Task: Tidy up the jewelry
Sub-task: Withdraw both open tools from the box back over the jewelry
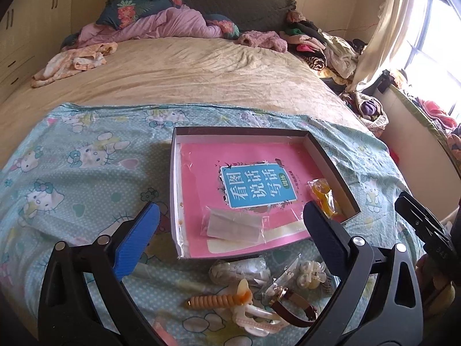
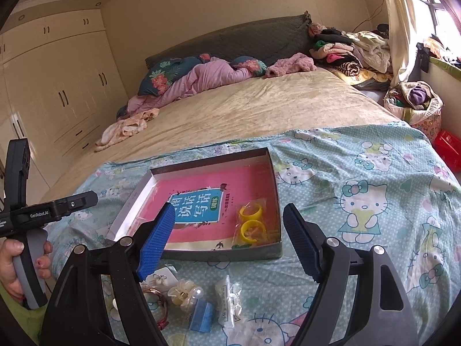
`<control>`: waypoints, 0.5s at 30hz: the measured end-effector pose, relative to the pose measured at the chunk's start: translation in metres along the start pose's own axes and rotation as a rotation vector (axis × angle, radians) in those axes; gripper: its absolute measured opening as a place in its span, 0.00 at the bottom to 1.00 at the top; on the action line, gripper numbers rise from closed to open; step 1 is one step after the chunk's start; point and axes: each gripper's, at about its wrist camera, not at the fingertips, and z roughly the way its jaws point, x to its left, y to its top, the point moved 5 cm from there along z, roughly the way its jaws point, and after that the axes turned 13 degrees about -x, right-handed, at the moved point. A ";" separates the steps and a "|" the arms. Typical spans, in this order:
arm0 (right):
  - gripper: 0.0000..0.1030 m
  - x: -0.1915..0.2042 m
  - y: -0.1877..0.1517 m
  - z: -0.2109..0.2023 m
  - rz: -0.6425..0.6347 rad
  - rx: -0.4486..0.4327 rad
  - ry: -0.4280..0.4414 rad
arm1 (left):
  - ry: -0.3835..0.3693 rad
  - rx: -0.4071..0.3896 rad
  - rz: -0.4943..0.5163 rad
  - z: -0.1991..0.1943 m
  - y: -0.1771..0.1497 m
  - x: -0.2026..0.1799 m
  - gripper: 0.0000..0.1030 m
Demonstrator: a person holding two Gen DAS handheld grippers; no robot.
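A shallow open box point(image 1: 322, 147) point(image 2: 272, 173) lined with a pink book lies on the Hello Kitty sheet. In it are a bag of yellow rings point(image 2: 251, 225) point(image 1: 324, 194) and a clear flat packet point(image 1: 234, 225). In front of the box lie loose pieces: an orange spiral hair tie point(image 1: 214, 300), a brown-strap watch point(image 1: 294, 307), a pearly hair claw point(image 2: 184, 292) point(image 1: 312, 269), a blue clip point(image 2: 203, 315) and small clear bags point(image 2: 229, 300). My left gripper point(image 1: 230, 219) is open and empty above the box's near edge. My right gripper point(image 2: 230, 236) is open and empty over the box's near right corner.
The beige bed stretches behind, with pink bedding point(image 1: 161, 26) and pillows at the headboard. Piled clothes point(image 2: 351, 49) fill the far right corner. Wardrobes point(image 2: 57, 86) line the left wall. A red bin point(image 2: 448, 147) stands on the floor at right. The left gripper's handle point(image 2: 28, 230) is at left.
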 end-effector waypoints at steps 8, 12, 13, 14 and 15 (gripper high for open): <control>0.74 0.017 -0.007 -0.012 -0.021 0.017 0.028 | 0.002 -0.009 -0.007 -0.018 -0.008 0.004 0.91; 0.74 0.026 -0.012 -0.017 -0.035 0.033 0.040 | -0.001 -0.003 -0.011 -0.026 -0.016 0.006 0.91; 0.74 0.028 -0.014 -0.018 -0.039 0.038 0.042 | -0.001 0.000 -0.012 -0.027 -0.019 0.007 0.91; 0.74 0.029 -0.016 -0.019 -0.042 0.043 0.044 | 0.000 0.004 -0.014 -0.028 -0.022 0.008 0.91; 0.74 0.030 -0.017 -0.019 -0.044 0.049 0.047 | 0.002 0.010 -0.017 -0.030 -0.025 0.011 0.91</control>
